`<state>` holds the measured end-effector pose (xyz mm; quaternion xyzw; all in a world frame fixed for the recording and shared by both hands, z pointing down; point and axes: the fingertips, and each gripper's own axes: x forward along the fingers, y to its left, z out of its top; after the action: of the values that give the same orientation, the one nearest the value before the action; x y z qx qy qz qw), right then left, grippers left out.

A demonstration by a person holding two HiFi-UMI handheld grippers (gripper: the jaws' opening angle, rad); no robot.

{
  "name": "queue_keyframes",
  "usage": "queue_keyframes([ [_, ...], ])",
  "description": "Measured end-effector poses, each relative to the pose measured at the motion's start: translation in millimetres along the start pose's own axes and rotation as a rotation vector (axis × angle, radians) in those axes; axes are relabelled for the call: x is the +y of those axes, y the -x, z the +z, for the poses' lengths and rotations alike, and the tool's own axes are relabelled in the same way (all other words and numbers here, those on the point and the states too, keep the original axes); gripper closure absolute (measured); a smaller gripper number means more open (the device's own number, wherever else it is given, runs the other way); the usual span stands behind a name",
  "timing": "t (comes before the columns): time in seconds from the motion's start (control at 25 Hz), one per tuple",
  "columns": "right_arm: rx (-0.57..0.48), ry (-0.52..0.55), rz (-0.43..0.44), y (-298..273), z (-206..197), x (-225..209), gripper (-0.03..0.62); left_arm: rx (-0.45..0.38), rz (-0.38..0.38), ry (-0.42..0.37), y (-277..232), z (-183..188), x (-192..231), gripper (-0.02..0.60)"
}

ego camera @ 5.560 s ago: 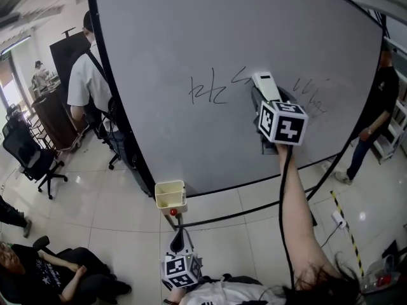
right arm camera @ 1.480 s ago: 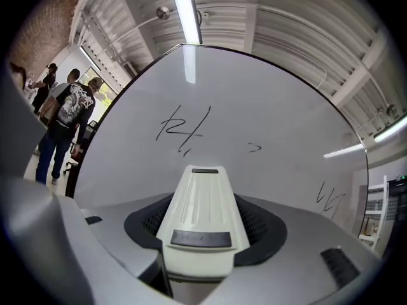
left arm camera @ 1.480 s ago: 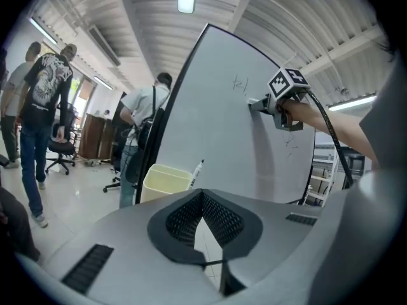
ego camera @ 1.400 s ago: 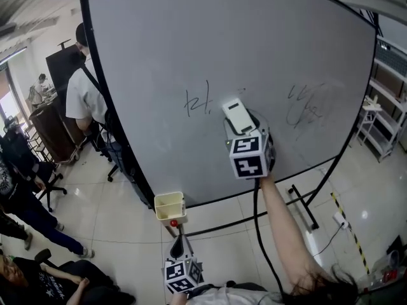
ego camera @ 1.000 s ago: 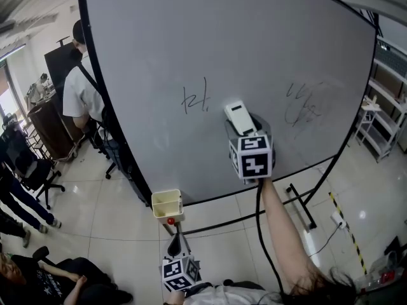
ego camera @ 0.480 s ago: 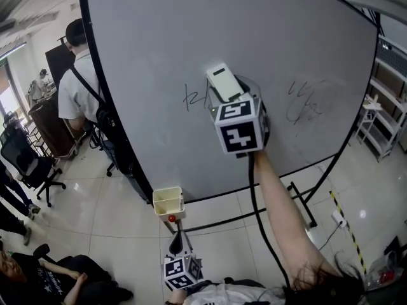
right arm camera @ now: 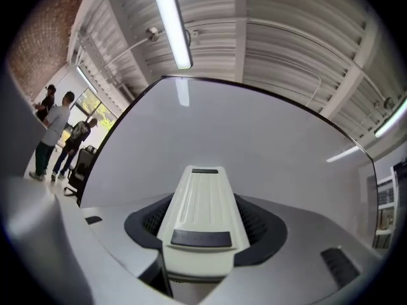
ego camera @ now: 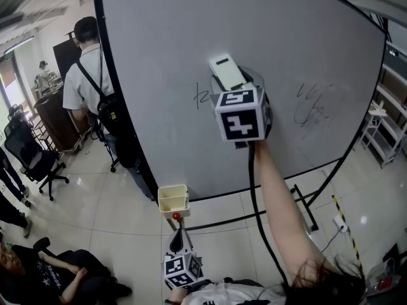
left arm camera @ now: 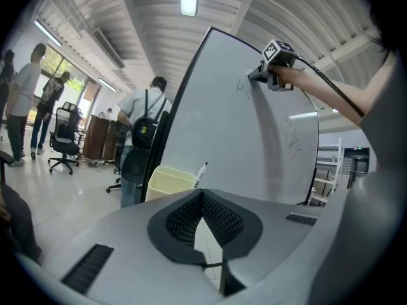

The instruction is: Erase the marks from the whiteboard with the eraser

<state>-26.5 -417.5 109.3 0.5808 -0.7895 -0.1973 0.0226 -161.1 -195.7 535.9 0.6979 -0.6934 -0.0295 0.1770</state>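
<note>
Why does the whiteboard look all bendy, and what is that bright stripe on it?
Head view: the wide lens bows the straight frame of the whiteboard. Right gripper view: the stripe is glare from the ceiling lamp, mirrored on the board above the eraser; the corners go dark.

Looks like an open office-workshop hall: a freestanding whiteboard (ego camera: 254, 37) on a pale tiled floor (ego camera: 95, 208), a black office chair (ego camera: 32, 161) and dark desk (ego camera: 54, 113) to its left, metal shelving (ego camera: 385, 129) to its right, a strip light (right arm camera: 170, 24) under the corrugated roof (right arm camera: 267, 30) above it
</note>
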Motion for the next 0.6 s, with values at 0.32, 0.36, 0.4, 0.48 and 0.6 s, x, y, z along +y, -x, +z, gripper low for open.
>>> queue_keyframes([
  [0.32,0.260,-0.027,0.105,31.4,-142.3,70.5,0.324,-0.005,-0.003,-0.006,-0.6,5.6,0.5,0.586],
  [0.36,0.281,-0.002,0.097,33.3,-154.9,75.5,0.324,-0.004,-0.005,-0.006,-1.3,5.7,0.1,0.586],
  [0.4,0.281,0.031,0.078,31.8,-155.0,74.4,0.324,-0.004,-0.008,-0.005,-2.1,5.9,-1.0,0.586],
  [0.48,0.231,0.065,0.035,21.0,-120.5,57.3,0.324,-0.003,-0.015,-0.004,-3.2,5.5,-4.2,0.586],
  [0.6,0.137,0.011,0.000,2.5,-39.9,21.7,0.324,0.002,-0.031,-0.008,-4.7,1.1,-8.3,0.586],
])
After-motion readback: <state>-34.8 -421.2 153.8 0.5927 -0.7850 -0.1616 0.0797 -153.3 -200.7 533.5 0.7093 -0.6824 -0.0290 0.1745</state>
